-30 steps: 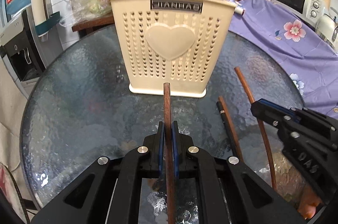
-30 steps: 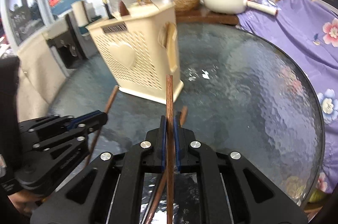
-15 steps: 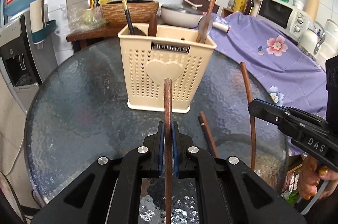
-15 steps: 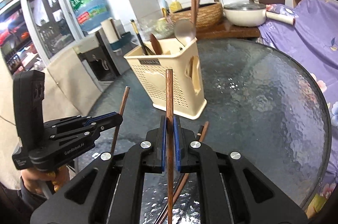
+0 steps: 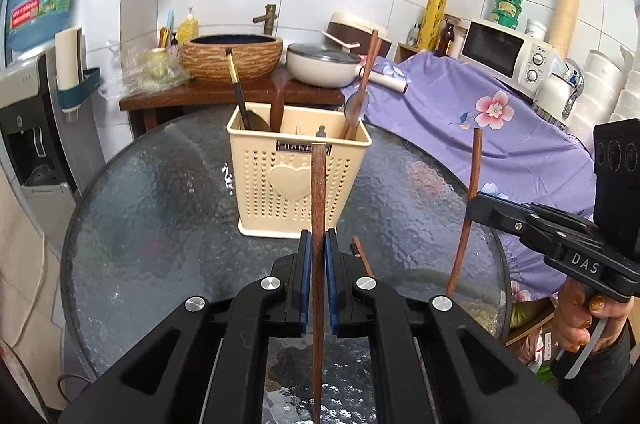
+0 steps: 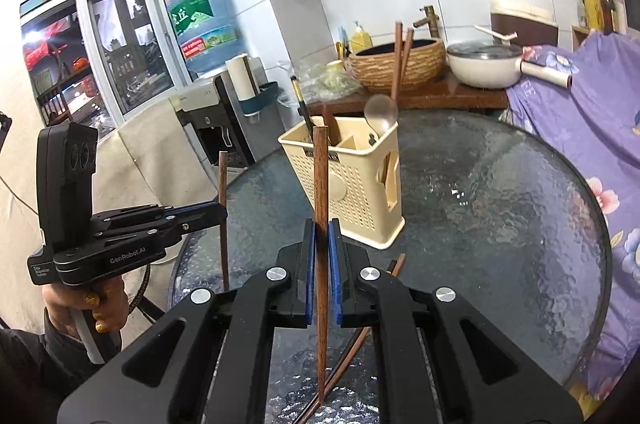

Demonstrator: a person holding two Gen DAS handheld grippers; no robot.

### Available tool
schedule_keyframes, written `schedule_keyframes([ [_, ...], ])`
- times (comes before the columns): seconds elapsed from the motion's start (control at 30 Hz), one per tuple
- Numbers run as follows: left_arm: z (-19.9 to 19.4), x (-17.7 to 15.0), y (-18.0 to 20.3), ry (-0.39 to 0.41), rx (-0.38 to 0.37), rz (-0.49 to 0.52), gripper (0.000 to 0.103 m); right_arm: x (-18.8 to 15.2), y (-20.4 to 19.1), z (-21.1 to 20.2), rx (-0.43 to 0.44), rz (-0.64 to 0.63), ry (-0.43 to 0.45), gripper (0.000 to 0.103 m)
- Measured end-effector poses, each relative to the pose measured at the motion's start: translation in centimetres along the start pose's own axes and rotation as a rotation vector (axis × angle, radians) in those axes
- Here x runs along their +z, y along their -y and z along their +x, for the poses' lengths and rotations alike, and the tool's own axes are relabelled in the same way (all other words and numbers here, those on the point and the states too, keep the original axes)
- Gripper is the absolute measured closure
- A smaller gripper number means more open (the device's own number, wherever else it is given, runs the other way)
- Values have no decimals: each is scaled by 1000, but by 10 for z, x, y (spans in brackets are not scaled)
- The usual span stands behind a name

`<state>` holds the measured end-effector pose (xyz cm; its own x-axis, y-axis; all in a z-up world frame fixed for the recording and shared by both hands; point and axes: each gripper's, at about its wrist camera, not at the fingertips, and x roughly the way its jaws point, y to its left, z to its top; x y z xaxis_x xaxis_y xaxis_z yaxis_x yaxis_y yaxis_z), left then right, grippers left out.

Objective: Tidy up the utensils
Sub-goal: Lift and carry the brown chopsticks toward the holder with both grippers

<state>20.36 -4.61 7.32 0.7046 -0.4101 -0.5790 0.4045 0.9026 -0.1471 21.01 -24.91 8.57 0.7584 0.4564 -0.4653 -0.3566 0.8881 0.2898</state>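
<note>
The left tool is clamped tight on 1 brown chopstick, blue pads pressed to its sides, the stick standing nearly upright above the glass worktop. The right tool grips a second chopstick the same way. Each camera catches the other tool from the side: in the left view the right tool comes in from the right edge with its stick rising above and below the fingers, a hand on the handle beneath; in the right view the left tool enters from the left with its stick, held by the other hand. The cream holder stands on the worktop beyond both tools, already carrying a spoon, 2 tall chopsticks and a dark-handled utensil. The left view faces its heart-marked front; only the right view shows its side with the handle slot and the dividers inside. More loose chopsticks lie on the glass under the right tool; the left view shows just 1 end of them beside its fingers.
</note>
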Motion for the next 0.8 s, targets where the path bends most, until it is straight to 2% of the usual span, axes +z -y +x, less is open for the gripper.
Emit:
schedule_keyframes([
  [0.3, -14, 15, -1, 39, -5, 16, 96, 17, -9, -11, 1, -32, 27, 96],
  [0.5, -25, 36, 2, 77, 2, 52, 96, 44, -17, -18, -10, -60, 82, 96],
  [0.8, -40, 97, 7, 122, -24, 74, 96, 101, -36, -13, -64, -136, 158, 96],
])
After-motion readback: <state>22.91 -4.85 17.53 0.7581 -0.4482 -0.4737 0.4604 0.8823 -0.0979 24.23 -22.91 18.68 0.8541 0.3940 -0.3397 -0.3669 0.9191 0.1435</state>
